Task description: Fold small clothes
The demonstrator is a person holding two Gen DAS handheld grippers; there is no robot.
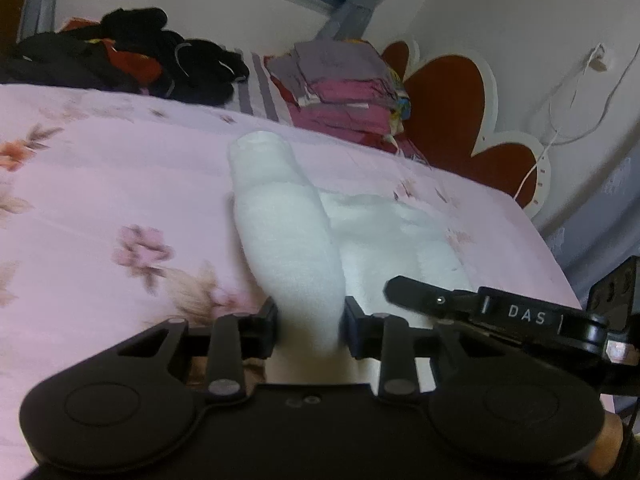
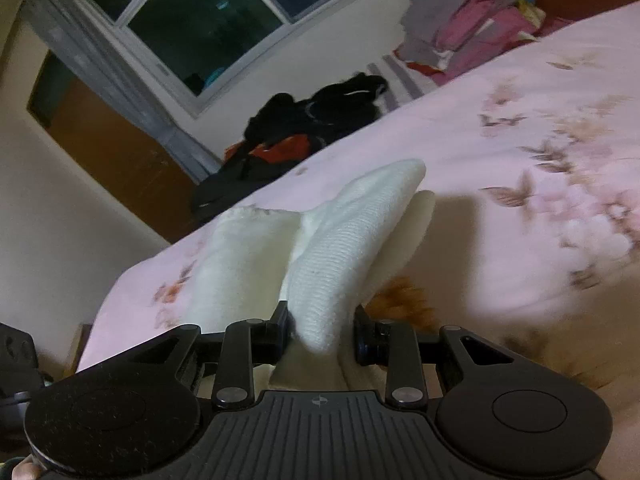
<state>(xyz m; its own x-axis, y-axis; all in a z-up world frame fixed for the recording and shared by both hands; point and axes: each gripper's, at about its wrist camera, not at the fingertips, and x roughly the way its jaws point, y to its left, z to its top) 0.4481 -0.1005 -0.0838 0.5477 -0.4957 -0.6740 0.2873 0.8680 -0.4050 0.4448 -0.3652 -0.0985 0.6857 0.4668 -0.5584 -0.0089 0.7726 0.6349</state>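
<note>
While both grippers' fingers pinched a white garment (image 1: 296,240) above the pink floral bed (image 1: 100,184), left gripper (image 1: 310,326) and right gripper (image 2: 322,332) risked uneven pulling, slipping fabric loose.

A pink bedsheet (image 1: 100,168) with a flower print covers the bed. At its far left edge lies a heap of black clothes (image 1: 132,56) with something red in it. To the right of that, a stack of folded pink and grey fabric (image 1: 344,88) sits against a red, flower-shaped headboard (image 1: 448,108). A white cable (image 1: 560,136) hangs on the wall at right. A dark window (image 2: 192,12) stands behind grey curtains (image 2: 100,64).
</note>
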